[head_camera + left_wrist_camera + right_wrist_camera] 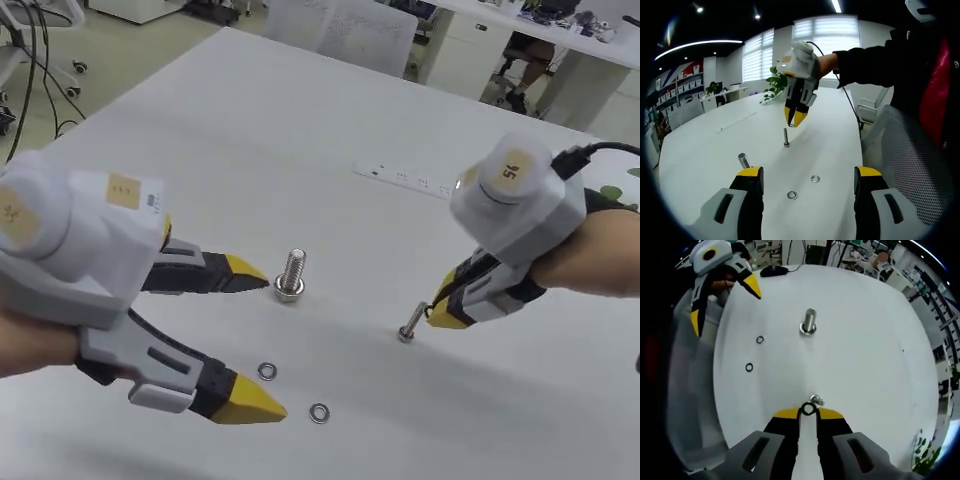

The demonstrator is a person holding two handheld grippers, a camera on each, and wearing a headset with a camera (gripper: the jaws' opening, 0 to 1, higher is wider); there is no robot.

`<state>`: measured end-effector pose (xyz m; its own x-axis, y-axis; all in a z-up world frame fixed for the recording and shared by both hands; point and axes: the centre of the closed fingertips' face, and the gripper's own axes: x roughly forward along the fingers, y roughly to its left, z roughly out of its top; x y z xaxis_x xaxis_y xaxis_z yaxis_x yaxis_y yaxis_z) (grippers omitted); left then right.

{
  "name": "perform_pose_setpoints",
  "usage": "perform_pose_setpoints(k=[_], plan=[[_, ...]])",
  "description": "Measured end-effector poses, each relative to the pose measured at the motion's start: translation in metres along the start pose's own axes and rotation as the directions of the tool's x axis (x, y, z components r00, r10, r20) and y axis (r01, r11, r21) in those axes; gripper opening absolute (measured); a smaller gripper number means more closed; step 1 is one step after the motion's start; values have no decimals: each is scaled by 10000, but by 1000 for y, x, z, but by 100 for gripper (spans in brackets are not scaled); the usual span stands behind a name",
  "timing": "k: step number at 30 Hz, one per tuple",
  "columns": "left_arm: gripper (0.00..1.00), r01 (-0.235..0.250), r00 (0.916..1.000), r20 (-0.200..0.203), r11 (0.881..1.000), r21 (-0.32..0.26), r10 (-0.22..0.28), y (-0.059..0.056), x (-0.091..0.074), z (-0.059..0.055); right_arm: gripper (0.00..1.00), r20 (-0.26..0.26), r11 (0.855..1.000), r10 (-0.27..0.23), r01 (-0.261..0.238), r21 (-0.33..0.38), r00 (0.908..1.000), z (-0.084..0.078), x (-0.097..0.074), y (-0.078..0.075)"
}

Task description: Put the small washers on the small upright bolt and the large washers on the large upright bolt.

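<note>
A dark ring, the held washer (803, 409), is pinched between the yellow tips of the right gripper (808, 413), whose jaws are closed on it. In the right gripper view the top of the small bolt (816, 400) shows just past the ring; whether the two touch cannot be told. In the head view this bolt stands on the white table (250, 130) at the right, with the right gripper's tips just beside its upper end.

To the left of it, well apart, the large bolt (290, 275) stands upright on its head. Nearer the person, a loose washer (267, 371) lies flat on the table, and a second loose washer (319, 412) lies nearer still and slightly to the right, the two apart from each other.

The left gripper (270, 340) comes in from the left with its jaws spread wide and nothing between them. Its far tip is close beside the large bolt and its near tip is just left of the second loose washer.

At the far right of the table lies a white power strip (400, 180).
</note>
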<state>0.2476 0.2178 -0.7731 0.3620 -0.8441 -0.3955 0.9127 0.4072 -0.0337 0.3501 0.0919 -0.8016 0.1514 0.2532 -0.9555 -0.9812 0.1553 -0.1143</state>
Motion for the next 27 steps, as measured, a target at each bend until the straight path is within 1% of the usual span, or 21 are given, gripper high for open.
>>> perform_pose_setpoints(k=[3,5,8,14,16,19,27], plan=[[73,-10,10000,-27,10000,-22,10,0,-1,-1,14,-1,10000,-71,71,-35,10000,2,1,-4],[73,-26,10000,-32,10000,-21,26,0,-1,-1,14,51,10000,-34,33,53,10000,3,3,-6],[73,-36,10000,-35,10000,-51,36,0,-1,-2,14,-48,9999,-128,128,-20,9999,1,6,-10],[73,-58,10000,-67,9999,-106,57,0,-1,-4,14,-119,10000,-73,73,37,9999,-2,10,-14],[73,-67,10000,-69,9999,-112,66,0,-1,-4,14,-99,10000,-87,87,47,9999,-3,12,-19],[73,-76,10000,-59,9999,-125,75,0,0,-4,14,-49,10000,-55,55,54,10000,-1,13,-19],[73,-143,9999,-82,9998,-155,141,0,-1,-5,14,-123,10000,81,-80,40,9999,-2,17,-17]])
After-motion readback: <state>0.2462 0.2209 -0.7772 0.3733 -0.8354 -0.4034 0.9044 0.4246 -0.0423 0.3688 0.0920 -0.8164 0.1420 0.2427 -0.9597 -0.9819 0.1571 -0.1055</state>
